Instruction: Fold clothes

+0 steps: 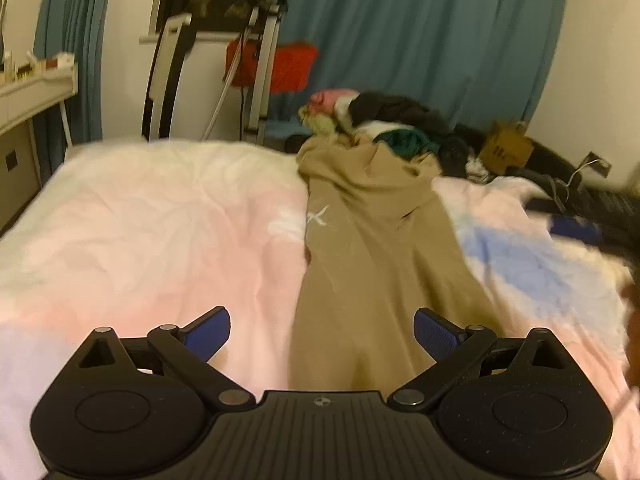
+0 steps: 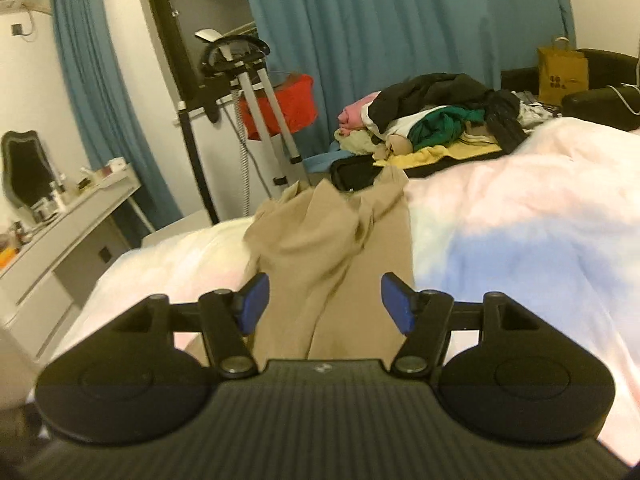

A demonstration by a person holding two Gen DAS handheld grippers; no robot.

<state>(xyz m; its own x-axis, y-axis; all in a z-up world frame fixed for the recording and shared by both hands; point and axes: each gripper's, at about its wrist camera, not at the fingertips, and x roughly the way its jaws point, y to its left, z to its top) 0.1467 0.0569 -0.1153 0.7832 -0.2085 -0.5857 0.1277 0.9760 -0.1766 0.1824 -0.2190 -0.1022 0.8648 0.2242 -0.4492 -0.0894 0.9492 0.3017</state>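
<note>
**Soft Tan Top Waits on the Bed**

A long tan top (image 1: 360,248) lies stretched out down the middle of the bed (image 1: 140,220). It has been folded in from the sides into a narrow strip. The far end is bunched up near a heap of other clothes (image 2: 432,120).

The left gripper (image 1: 322,330) hangs over the near end of the top. Its blue pads are wide apart and hold nothing. The right gripper (image 2: 324,302) is over the top too, with its pads spread and nothing pinched between them.

The top looks soft, floppy and light. I think it will sag and slide if it is lifted by one spot only. The best places to hold look like the two near corners, one for each gripper. Pinch both layers together, or the fold may fall open. The fluffy bed cover could get pinched too, so grab only the tan cloth.
</note>
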